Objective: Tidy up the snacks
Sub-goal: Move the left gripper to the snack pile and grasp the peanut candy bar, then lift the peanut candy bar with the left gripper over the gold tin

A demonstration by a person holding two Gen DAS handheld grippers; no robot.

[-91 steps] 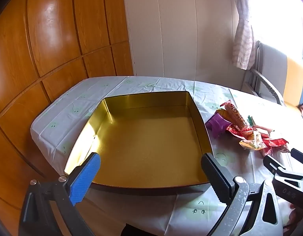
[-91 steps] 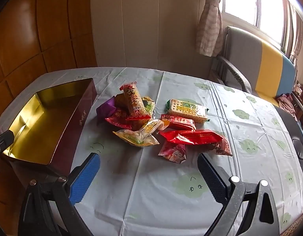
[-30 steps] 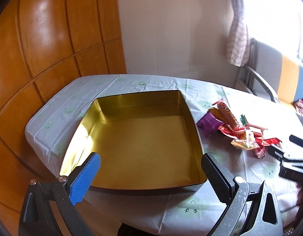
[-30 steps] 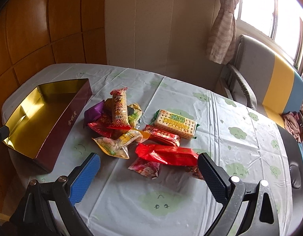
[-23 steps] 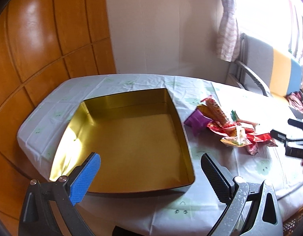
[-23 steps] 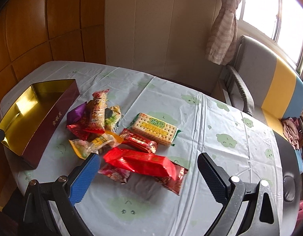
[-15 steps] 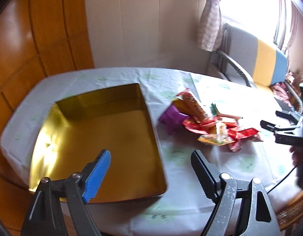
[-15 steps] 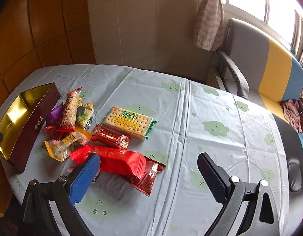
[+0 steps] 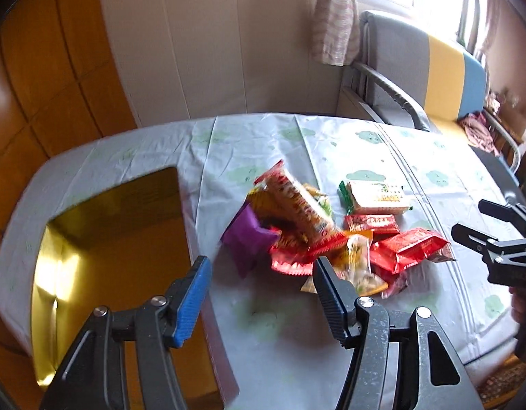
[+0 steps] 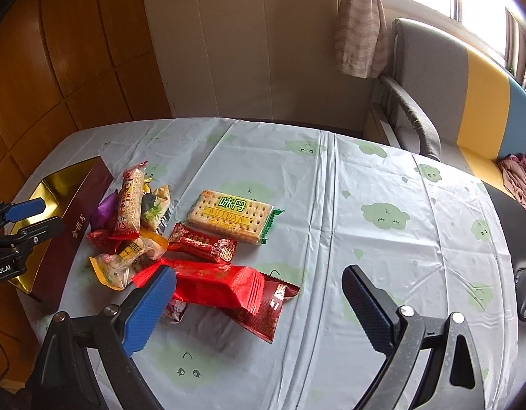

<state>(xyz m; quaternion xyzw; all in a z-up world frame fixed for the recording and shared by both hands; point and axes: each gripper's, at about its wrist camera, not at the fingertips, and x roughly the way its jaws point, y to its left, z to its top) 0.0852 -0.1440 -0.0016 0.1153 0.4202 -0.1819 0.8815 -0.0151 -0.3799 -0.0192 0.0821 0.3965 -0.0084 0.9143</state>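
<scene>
Both left tongs (image 9: 259,294) and right tongs (image 10: 259,302) gape wide, empty, above snacks (image 10: 180,235).

The table (image 10: 382,239) was covered by a cloud-print cloth; a gold-lined box (image 10: 54,205) sat at its left edge, with snack packets (image 10: 180,239) heaped beside it.

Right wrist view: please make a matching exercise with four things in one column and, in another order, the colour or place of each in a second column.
Things:
1. cracker pack
2. gift box
3. purple snack
4. long red packet

Descriptions:
A. gold inside, dark red outside
B. nearest the right gripper, partly behind its blue finger
C. lies between the box and the tall orange snack bar
D. beige with green ends, at the pile's right edge

Pairs: 1-D, 2-A, 3-C, 4-B
</scene>
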